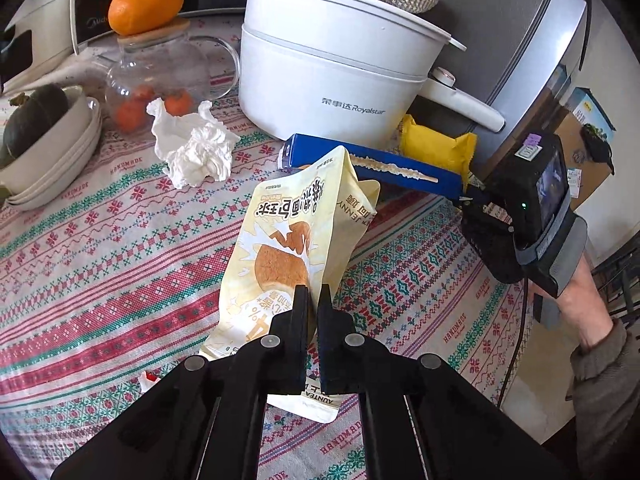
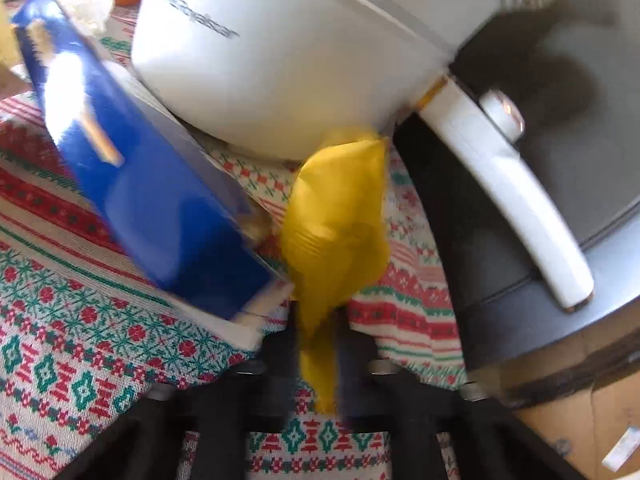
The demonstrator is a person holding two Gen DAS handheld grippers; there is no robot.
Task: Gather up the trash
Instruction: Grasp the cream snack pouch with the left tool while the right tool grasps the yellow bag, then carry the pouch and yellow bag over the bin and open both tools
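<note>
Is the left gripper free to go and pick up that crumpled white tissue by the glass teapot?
Probably not yet. The left gripper is shut on the cream bread bag, so its jaws are full. The crumpled tissue itself lies uncovered on the tablecloth, with nothing blocking the path.

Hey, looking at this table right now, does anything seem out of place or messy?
Yes. A crumpled white tissue lies loose on the patterned tablecloth by the glass teapot. A blue box lies tipped over beside the white pot. An orange sits oddly atop the teapot's lid.
</note>
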